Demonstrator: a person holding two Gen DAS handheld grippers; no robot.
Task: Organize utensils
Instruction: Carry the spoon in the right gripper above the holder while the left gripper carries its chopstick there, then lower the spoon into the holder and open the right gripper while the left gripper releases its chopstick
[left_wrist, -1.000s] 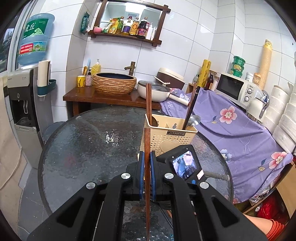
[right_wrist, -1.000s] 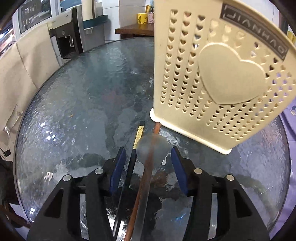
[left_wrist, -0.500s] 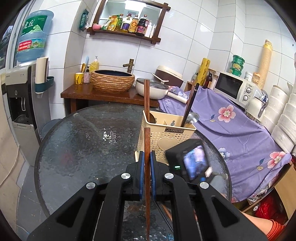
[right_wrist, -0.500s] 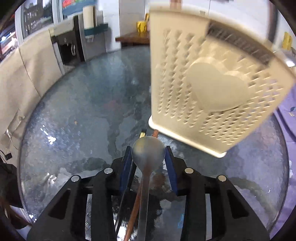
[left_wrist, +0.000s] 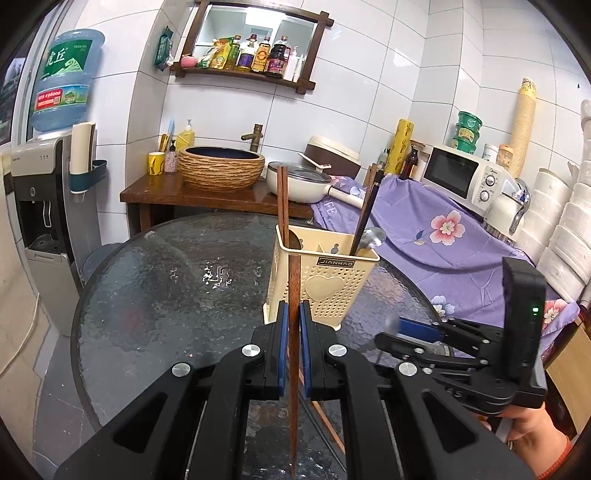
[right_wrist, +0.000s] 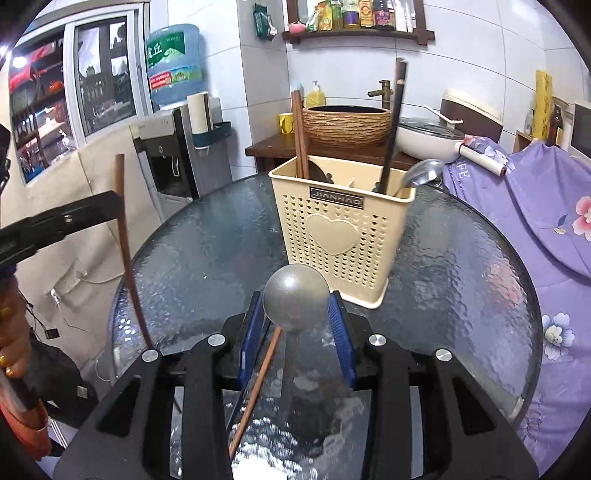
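Observation:
A cream utensil holder (left_wrist: 325, 280) (right_wrist: 340, 229) stands on the round glass table (left_wrist: 155, 295). It holds brown chopsticks (left_wrist: 282, 199), a dark chopstick (left_wrist: 365, 210) and a metal spoon (left_wrist: 373, 236). My left gripper (left_wrist: 293, 328) is shut on a brown chopstick (left_wrist: 294, 369), held upright in front of the holder. My right gripper (right_wrist: 297, 325) is shut on a metal spoon (right_wrist: 295, 299), lifted above the table in front of the holder. A brown chopstick (right_wrist: 258, 384) lies on the glass under it.
A purple flowered cloth (left_wrist: 443, 229) covers a counter to the right with a microwave (left_wrist: 461, 177). A wooden stand with a woven basin (left_wrist: 221, 170) and a pan (left_wrist: 299, 181) is behind the table. A water dispenser (left_wrist: 40, 206) stands at left.
My right gripper closed on the spoon and lifted it off the table, pulling back from the holder. My left gripper drew back a little with its chopstick.

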